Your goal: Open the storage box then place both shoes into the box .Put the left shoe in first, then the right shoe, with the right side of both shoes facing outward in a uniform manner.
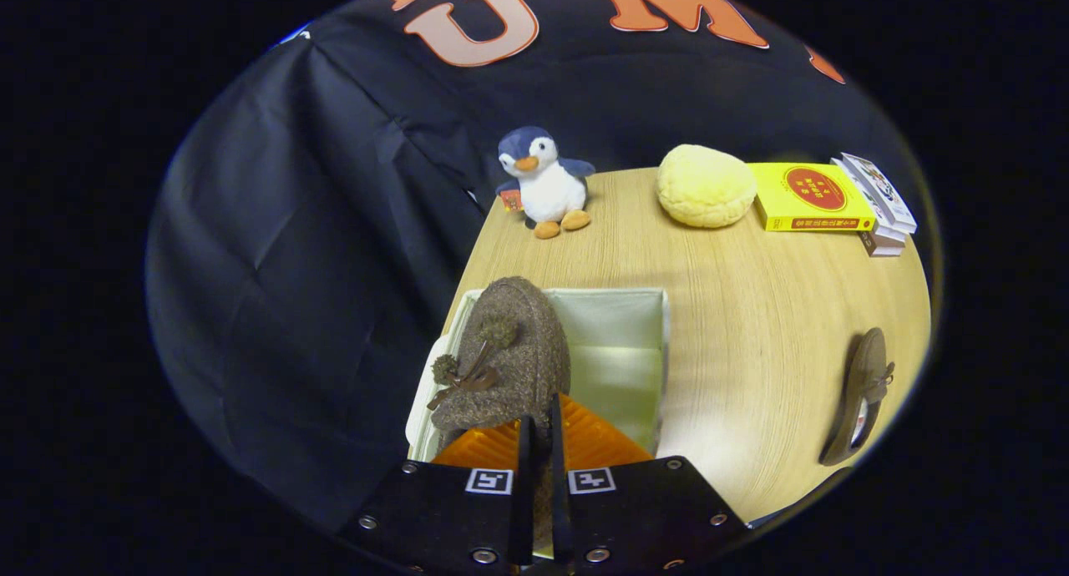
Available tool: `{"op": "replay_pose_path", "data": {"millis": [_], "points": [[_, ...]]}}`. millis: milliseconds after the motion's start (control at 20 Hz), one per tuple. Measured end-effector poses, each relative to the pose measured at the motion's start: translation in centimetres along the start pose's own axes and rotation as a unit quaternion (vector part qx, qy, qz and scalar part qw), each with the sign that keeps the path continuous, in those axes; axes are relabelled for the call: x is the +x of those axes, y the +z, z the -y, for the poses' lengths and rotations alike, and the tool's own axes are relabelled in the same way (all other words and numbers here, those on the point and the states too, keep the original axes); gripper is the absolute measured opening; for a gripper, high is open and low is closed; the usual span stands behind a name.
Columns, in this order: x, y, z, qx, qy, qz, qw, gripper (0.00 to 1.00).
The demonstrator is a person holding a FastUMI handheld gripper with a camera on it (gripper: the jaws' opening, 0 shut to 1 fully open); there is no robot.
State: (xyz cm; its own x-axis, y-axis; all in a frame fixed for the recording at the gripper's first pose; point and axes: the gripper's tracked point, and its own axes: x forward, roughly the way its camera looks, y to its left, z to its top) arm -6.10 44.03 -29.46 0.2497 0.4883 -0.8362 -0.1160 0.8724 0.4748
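Observation:
A brown fuzzy shoe with pompom laces hangs toe-forward above the open pale-green storage box. My gripper is shut on the shoe's rear edge, with both fingers nearly together on it. The shoe hangs over the box's left half, and the box's inside to the right of it is bare. The second brown shoe lies on its side on the wooden table, far right of the box.
At the table's far side stand a plush penguin, a round yellow cushion, a yellow box and a small stack of books. The table's left edge runs close beside the storage box, with black cloth beyond it.

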Motion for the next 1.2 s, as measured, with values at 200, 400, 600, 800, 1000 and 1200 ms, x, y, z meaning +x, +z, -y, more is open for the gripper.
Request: {"op": "replay_pose_path", "data": {"millis": [200,400,600,800,1000,1200], "points": [[2.2,-2.1,-0.6,0.004,-0.017,-0.035,0.999,0.1],[4.1,-4.3,-1.3,-0.001,-0.028,-0.067,0.997,0.1],[5.1,-5.7,-1.9,-0.008,-0.027,-0.085,0.996,0.1],[5.1,-6.5,-2.7,-0.009,-0.004,-0.099,0.995,0.1],[3.3,-5.5,-4.8,-0.019,0.064,-0.084,0.994,0.33],[0.4,-4.5,-3.9,-0.042,0.092,-0.057,0.993,0.57]]}}
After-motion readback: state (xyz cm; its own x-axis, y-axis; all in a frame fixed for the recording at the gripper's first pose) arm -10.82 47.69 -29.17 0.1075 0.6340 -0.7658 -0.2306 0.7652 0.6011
